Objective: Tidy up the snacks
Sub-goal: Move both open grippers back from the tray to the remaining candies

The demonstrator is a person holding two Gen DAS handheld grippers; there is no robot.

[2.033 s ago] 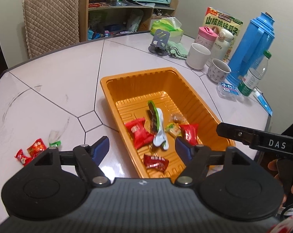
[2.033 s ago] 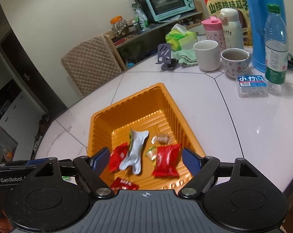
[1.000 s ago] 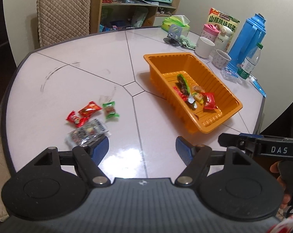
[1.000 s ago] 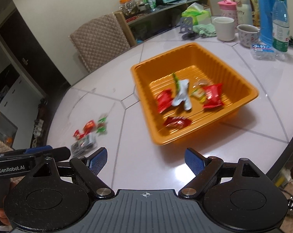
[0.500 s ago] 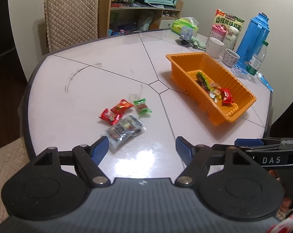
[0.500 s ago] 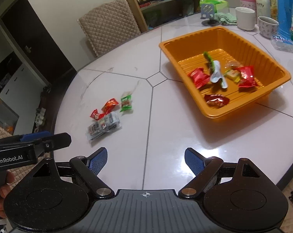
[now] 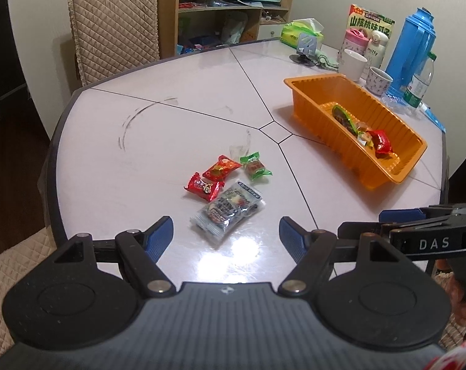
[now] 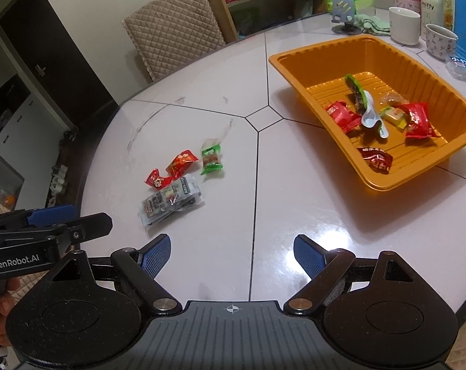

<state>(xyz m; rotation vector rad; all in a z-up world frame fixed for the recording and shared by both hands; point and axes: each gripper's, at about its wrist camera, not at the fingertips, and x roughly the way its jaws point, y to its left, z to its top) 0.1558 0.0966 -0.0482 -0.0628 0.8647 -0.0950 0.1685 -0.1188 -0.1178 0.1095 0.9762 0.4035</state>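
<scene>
Progress: I count six snacks already in the orange tray at 2 o'clock | Left: four packets loose on the worktop, 12 o'clock | left tool, right tool: jaws apart, empty, angled down, clear of packets.

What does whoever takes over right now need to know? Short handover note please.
Left gripper: open, empty, above the table just short of the loose snacks.
Right gripper: open, empty, over bare table.
Orange tray: already holds several wrapped snacks.
Left on the table: clear pack, two red candies, one green candy, clustered together to the tray's left.
Remaining: move those four into the tray; the clear pack lies nearest the left gripper.
</scene>
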